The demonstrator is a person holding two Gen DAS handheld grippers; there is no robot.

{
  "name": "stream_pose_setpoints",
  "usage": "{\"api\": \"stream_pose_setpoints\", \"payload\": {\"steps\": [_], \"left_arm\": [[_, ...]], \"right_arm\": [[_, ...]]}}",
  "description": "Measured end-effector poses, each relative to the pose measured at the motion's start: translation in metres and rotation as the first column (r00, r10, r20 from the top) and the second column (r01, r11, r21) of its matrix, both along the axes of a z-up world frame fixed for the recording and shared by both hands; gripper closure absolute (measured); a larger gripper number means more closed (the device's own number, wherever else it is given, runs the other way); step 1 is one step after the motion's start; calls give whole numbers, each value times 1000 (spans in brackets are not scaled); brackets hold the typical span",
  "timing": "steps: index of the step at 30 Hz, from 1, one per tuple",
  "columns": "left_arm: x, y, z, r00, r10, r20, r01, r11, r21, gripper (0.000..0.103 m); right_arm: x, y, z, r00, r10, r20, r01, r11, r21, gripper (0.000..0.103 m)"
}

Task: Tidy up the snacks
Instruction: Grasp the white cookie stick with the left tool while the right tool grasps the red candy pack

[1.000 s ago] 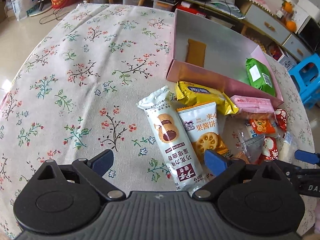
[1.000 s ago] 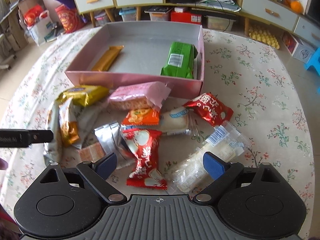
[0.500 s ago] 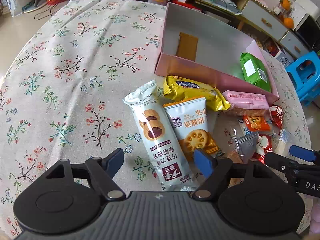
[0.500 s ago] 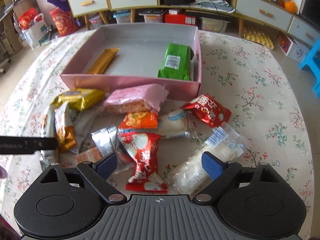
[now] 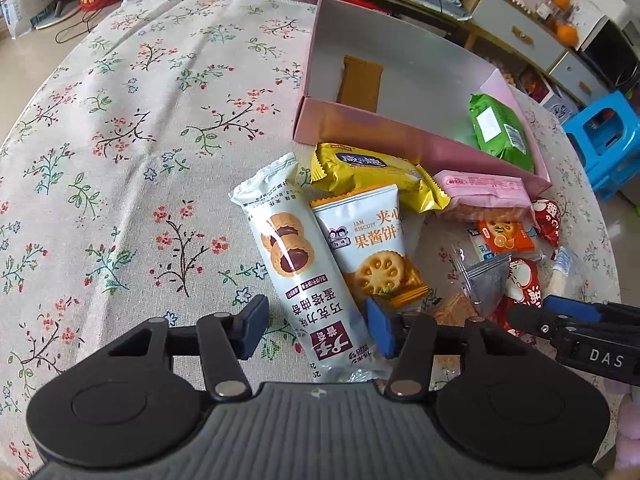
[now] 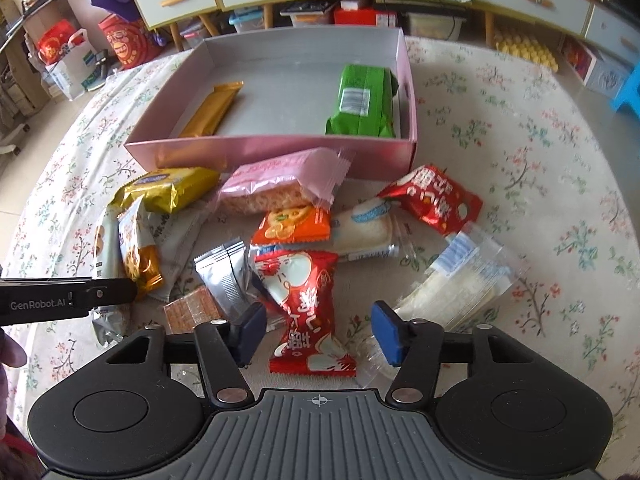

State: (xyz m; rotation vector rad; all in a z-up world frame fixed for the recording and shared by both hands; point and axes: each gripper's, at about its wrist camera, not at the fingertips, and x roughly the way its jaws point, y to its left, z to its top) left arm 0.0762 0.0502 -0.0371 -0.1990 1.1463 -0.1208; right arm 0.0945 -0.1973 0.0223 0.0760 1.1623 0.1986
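The left claw (image 5: 316,328) has its jaws spread apart, straddling the near end of a long pale cookie packet (image 5: 300,264) that lies flat on the surface (image 5: 120,140); the jaws stand either side of it and do not seem to press it yet. The right claw (image 6: 318,332) is likewise spread, with nothing gripped, poised over the lower end of a red candy bag (image 6: 308,304).

Just beside the cookie packet lies a jam biscuit packet (image 5: 368,248), and beyond them a yellow packet (image 5: 372,176) and a pink wafer packet (image 5: 484,192), both close against the near wall of the pink box (image 6: 272,156). Around the red candy bag sit a silver pouch (image 6: 224,272), an orange packet (image 6: 292,224), a white roll (image 6: 368,232), another red bag (image 6: 436,200) and a clear bag (image 6: 464,280).

Inside the box only two things rest: a gold bar (image 6: 214,110) on the left and a green pack (image 6: 362,102) against the right wall. So the sorting looks barely begun: two snacks are in, roughly ten wait outside, and most of the box floor is bare. The left claw's cookie packet seems the likeliest next candidate.
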Motion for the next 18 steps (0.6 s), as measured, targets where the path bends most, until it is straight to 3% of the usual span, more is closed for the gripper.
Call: {"api": "stream_pose_setpoints", "payload": {"steps": [9,13,18], "left_arm": [[0,0,0,1000,-16,-3,16,1000,-11,63],[-1,1,1,1000,-14,-3,14,1000,-7,68],[-3,6,6,1000,-9,11,9,1000,2,72]], "right_arm": [[1,3,-5,1000,-3,-23,3,1000,-1,61],[2,3,-8,999,-2,-41,2,1000,7,76],[0,1,-3,1000,-2,-31,3,1000,18,79]]}}
